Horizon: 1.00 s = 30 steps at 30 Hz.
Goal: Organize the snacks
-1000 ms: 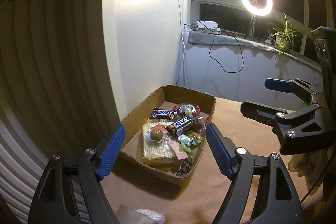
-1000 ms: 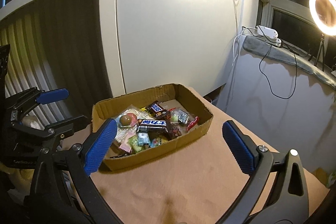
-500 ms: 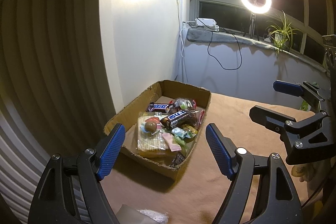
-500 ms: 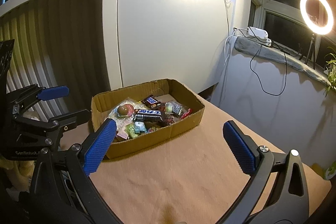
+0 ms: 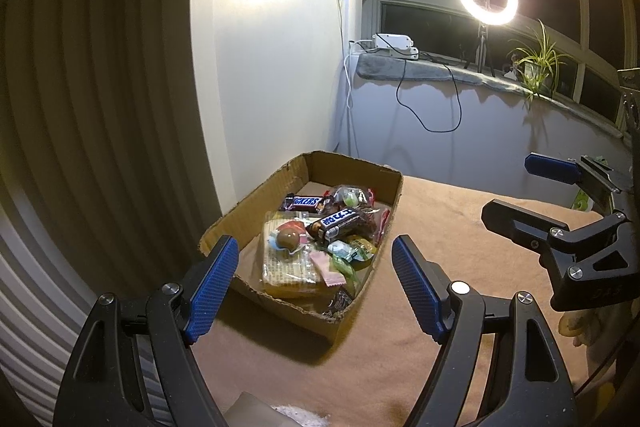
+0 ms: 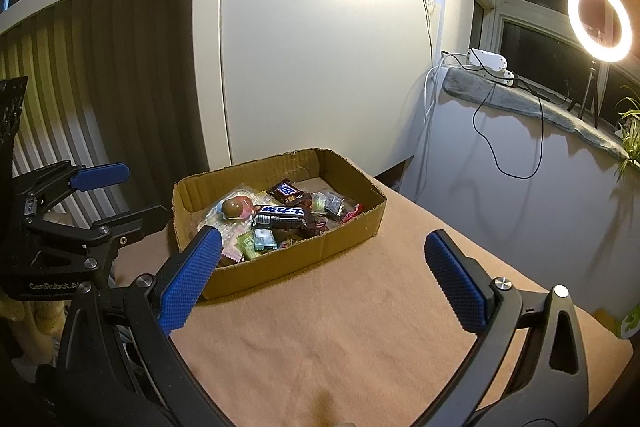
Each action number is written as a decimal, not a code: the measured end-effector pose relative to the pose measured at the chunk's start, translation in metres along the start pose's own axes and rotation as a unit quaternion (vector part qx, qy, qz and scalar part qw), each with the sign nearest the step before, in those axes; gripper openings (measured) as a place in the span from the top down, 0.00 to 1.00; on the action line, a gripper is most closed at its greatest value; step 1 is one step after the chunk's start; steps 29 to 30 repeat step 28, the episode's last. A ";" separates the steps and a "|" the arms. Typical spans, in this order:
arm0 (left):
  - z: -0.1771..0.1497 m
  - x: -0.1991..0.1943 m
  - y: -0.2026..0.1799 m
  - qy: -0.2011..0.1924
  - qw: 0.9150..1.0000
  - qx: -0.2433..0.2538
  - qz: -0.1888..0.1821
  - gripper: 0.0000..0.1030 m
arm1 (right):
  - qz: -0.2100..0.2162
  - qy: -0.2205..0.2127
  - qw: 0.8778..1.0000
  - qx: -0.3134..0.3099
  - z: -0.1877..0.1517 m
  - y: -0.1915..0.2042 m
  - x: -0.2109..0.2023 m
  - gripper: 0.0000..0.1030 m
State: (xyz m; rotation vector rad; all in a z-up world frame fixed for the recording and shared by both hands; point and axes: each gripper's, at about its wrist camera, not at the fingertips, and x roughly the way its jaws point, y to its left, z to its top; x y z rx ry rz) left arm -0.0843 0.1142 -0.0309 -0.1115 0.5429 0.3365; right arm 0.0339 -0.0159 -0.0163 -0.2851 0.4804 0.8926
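Both the left gripper (image 5: 314,283) and right gripper (image 6: 320,273) gape wide, empty; the cardboard box (image 6: 288,263) of light, crinkly, slippery snacks (image 6: 280,215) likely wants a mid-wrapper pinch.

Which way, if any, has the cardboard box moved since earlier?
No: the cardboard box keeps its place against the white panel behind; only the camera shifted.

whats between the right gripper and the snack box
Nothing: in the right wrist view only bare tan tabletop separates the open right gripper from the cardboard box of snacks.
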 end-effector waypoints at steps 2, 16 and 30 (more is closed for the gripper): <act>-0.001 0.000 0.000 0.000 1.000 0.000 0.001 0.23 | 0.001 0.000 1.000 0.000 0.000 0.000 0.000 0.00; -0.004 0.000 -0.002 0.004 1.000 -0.002 0.007 0.23 | -0.002 0.005 1.000 0.007 -0.003 0.003 0.000 0.00; -0.007 0.000 -0.004 0.001 1.000 0.000 0.007 0.23 | -0.003 0.004 1.000 0.010 -0.003 0.003 0.001 0.00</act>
